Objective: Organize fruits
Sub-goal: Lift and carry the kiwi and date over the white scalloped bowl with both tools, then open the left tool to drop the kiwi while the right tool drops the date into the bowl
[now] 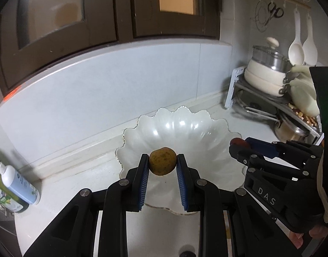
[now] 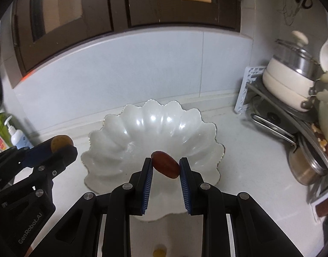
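Fruits [image 1: 163, 164] (tongs-held) above scalloped bowl [image 1: 142, 124] rim

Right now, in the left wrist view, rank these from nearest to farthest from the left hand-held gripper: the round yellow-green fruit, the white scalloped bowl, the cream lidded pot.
1. Round yellow-green fruit: clamped between the left hand-held gripper's pads.
2. White scalloped bowl: on the counter, just beyond and below.
3. Cream lidded pot: far right, on the rack.
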Available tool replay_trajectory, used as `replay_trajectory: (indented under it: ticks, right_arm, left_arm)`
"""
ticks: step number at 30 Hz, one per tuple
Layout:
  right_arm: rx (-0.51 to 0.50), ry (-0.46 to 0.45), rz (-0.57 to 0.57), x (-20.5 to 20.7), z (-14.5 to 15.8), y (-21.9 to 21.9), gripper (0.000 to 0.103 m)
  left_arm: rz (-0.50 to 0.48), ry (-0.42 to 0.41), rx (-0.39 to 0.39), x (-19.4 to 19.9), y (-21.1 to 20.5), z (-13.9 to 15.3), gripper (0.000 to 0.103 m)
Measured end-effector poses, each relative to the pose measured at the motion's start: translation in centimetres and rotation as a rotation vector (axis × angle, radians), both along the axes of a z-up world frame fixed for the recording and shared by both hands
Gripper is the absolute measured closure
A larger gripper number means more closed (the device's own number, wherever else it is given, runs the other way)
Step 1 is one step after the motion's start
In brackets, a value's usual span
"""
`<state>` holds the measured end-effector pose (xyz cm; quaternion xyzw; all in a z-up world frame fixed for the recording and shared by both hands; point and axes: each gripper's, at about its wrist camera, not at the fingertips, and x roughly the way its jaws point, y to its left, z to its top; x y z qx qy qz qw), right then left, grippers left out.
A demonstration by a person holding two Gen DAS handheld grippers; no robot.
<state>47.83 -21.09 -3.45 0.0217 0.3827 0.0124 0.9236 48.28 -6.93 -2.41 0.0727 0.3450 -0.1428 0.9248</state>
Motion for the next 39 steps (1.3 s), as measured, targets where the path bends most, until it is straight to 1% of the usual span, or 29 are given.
replay_trajectory:
  ticks: [2,8,12,18,21,23,25,27,29,32,37,39]
  right_arm:
    - [-0.008,0.021,0.000,1.2,-0.3,-0.1,0.076]
    - [0.001,0.109,0.006,4.5,-2.0,-0.7,0.076]
    - [-0.021,0.160,0.008,6.3,-3.3,-0.8,0.076]
    - [-0.034,0.228,0.011,8.1,-4.8,-1.2,0.076]
    - [-0.042,0.250,0.008,8.8,-5.3,-1.5,0.076]
    - [-0.041,0.257,0.007,9.0,-5.5,-1.6,0.075]
    - [-0.036,0.268,0.012,9.1,-5.7,-1.6,0.074]
    - [-0.044,0.276,0.014,9.2,-5.9,-1.6,0.068]
    - [-0.048,0.269,0.011,9.2,-5.8,-1.6,0.053]
    - [-0.056,0.257,0.007,9.0,-5.5,-1.7,0.052]
    - [-0.066,0.229,-0.005,8.0,-4.3,-1.9,0.052]
    - [-0.064,0.212,-0.007,7.4,-3.6,-2.1,0.052]
  left_arm:
    - [0.012,0.004,0.029,1.2,-0.4,-0.4,0.077]
    - [0.013,0.075,0.032,4.2,-0.8,-1.6,0.077]
    - [0.014,0.133,0.040,6.2,-1.5,-2.8,0.077]
    - [0.022,0.227,0.033,8.7,-1.8,-4.9,0.077]
    - [0.026,0.260,0.026,9.5,-1.8,-5.6,0.076]
    - [0.029,0.267,0.035,9.8,-1.9,-5.9,0.076]
    - [0.031,0.270,0.043,10.0,-1.9,-6.0,0.073]
    - [0.033,0.269,0.042,10.2,-1.9,-5.9,0.059]
    - [0.034,0.264,0.042,10.1,-1.8,-5.7,0.056]
    - [0.042,0.254,0.055,10.1,-1.7,-5.5,0.056]
    - [0.060,0.238,0.037,9.6,-0.8,-4.5,0.056]
    - [0.067,0.217,0.043,9.1,-0.5,-3.9,0.053]
